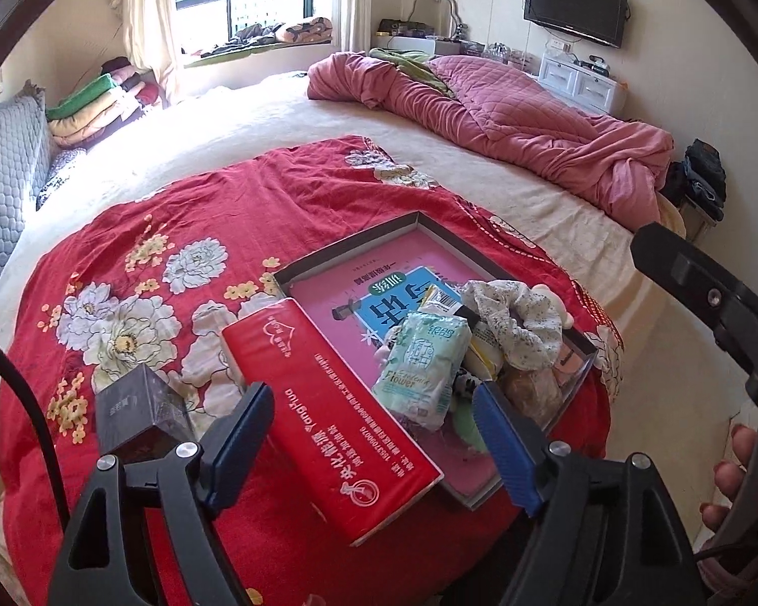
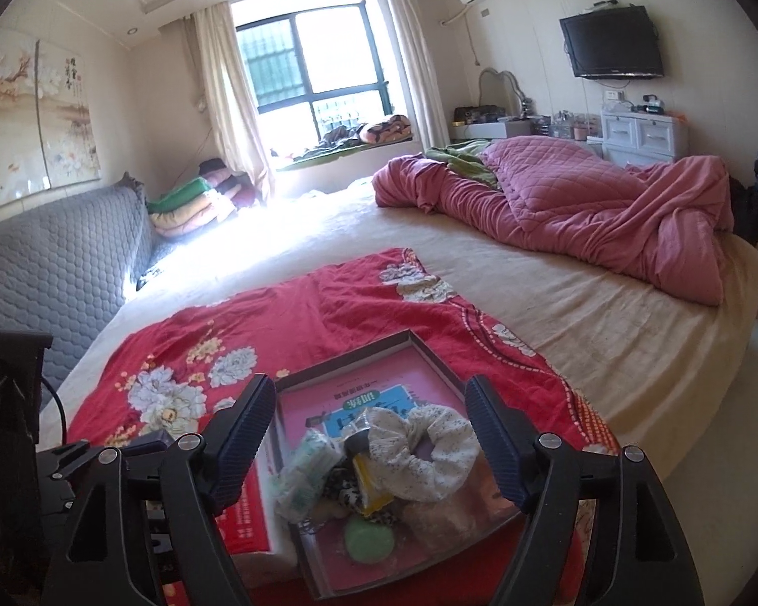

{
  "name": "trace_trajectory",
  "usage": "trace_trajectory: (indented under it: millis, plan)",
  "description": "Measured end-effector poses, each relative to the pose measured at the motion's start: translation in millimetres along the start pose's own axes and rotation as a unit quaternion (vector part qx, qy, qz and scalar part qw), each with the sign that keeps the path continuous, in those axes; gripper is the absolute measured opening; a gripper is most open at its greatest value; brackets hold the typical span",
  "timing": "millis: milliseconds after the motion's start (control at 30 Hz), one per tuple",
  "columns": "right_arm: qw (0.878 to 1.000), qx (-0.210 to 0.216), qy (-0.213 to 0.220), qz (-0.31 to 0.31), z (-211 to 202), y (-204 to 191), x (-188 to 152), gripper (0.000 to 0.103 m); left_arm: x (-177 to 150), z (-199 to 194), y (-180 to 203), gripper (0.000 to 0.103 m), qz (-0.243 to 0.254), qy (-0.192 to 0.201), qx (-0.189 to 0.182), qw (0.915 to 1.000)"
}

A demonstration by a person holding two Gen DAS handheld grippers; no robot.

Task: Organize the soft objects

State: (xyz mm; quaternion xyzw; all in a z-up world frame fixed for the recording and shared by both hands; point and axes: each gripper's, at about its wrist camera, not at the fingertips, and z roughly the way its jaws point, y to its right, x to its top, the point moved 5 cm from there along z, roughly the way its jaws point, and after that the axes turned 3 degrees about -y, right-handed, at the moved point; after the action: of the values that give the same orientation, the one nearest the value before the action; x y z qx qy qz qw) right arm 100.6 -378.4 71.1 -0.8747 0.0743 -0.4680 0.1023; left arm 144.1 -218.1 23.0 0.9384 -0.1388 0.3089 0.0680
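Both claws hang released: left claw (image 1: pixel 374 442) over a red box (image 1: pixel 328 419) (lettered "Tonghua"), right claw (image 2: pixel 371 447) above the tray (image 2: pixel 414 341). Inside, at 12 o'clock, a "Flower" tissue pack (image 1: pixel 422 368), floral scrunchie (image 2: pixel 424 449) and green puff (image 2: pixel 369 545) pile on a pink book (image 1: pixel 338 298).

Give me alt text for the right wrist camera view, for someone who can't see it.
The open right gripper hangs above a shallow tray holding a floral scrunchie, a tissue pack, a green round pad and a pink book. The tray sits on a red floral cloth on a bed, a red box at its left.
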Motion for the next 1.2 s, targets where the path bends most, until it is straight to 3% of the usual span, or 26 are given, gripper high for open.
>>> trace_trajectory:
  millis: [233,733,1200]
  plan:
    - [0.998,-0.029,-0.034,0.043,-19,-15,-30,0.079,-20,-17,-20,0.08,-0.011,0.001,0.019,0.9998]
    - [0.993,-0.088,-0.073,-0.038,-30,-29,-84,0.079,-63,-32,-34,0.08,-0.041,0.008,0.025,0.9988]
    - [0.99,-0.092,-0.082,-0.063,-27,-35,-99,0.079,-83,-28,-40,0.08,-0.051,0.006,0.033,0.9981]
